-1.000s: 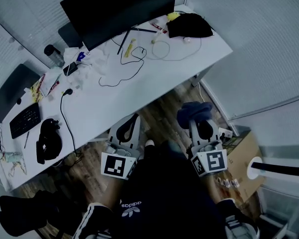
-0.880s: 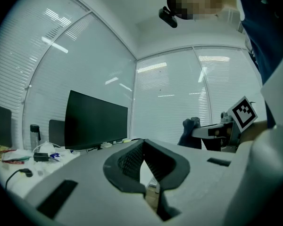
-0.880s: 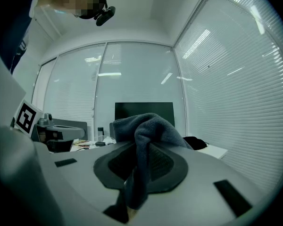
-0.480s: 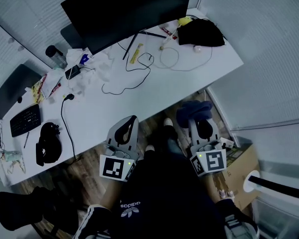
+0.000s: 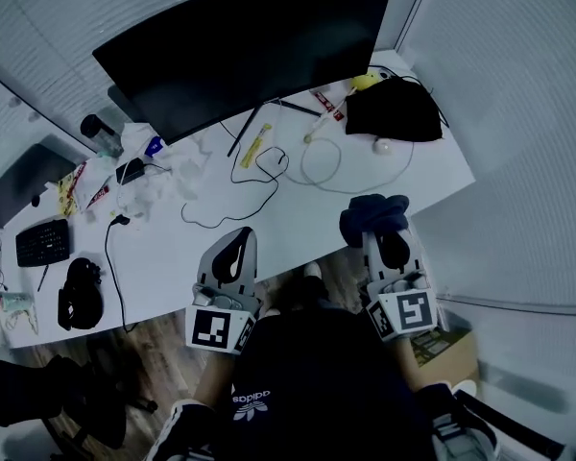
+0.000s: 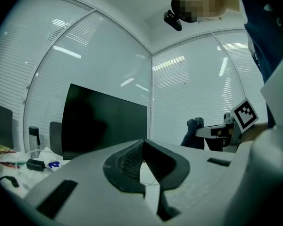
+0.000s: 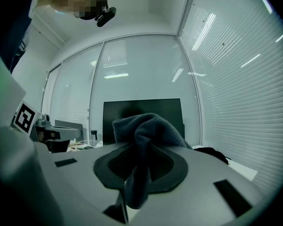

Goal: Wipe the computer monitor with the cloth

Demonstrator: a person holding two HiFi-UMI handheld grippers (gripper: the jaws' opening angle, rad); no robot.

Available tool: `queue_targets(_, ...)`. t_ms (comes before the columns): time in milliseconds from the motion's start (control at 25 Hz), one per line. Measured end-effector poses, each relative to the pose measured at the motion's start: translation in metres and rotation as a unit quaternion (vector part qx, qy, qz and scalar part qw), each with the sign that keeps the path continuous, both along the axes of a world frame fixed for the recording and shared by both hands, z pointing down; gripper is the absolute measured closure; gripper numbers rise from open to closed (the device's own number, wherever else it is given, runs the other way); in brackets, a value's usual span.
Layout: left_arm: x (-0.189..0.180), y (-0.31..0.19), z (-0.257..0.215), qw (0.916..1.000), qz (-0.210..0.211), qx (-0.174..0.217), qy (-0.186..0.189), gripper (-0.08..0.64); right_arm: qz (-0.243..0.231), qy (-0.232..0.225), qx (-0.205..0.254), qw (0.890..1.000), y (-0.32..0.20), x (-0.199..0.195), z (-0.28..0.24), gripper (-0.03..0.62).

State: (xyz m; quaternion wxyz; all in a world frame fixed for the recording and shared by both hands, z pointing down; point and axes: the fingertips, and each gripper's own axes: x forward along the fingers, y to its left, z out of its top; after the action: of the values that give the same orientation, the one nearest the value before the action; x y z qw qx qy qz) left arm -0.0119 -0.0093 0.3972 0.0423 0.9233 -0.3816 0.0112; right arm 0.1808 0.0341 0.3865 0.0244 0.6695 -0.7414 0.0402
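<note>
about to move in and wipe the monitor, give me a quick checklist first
1. Cloth gripped: ok. The dark blue cloth is pinched between the right gripper's jaws.
2. Left gripper free: ok. The left gripper has its jaws together with nothing between them.
3. Monitor facing you: ok. The monitor stands at the back of the desk, and nothing covers its screen.
4. Clear path over the desk: not ok. Cables and crumpled tissues lie between the grippers and the monitor, so go in high.
5. Cloth on screen: not ok. It is at the desk's near edge.
6. Where the dirt is: cannot tell. The screen is dark.
</note>
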Motion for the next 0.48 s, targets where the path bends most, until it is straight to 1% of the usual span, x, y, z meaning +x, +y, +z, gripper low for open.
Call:
queue_targets(240,0.036,-0.029,-0.004,0.9988,-0.048,0.004,0.006,0.555,-0.043,0.003,0.002,0.999,-0.044,0.041,-0.003,0.543)
queue_targets(360,0.046,-0.036,-0.001,0.9978,-0.066,0.001,0.007,0.554,-0.059,0.003,-0.003,0.998,-0.058,0.053,0.001,0.542)
queue_targets(480,0.051,-0.039,0.0,0.9971,-0.077,0.002,0.006,0.555,-0.064,-0.004,-0.005,0.998,-0.066,0.06,0.005,0.542)
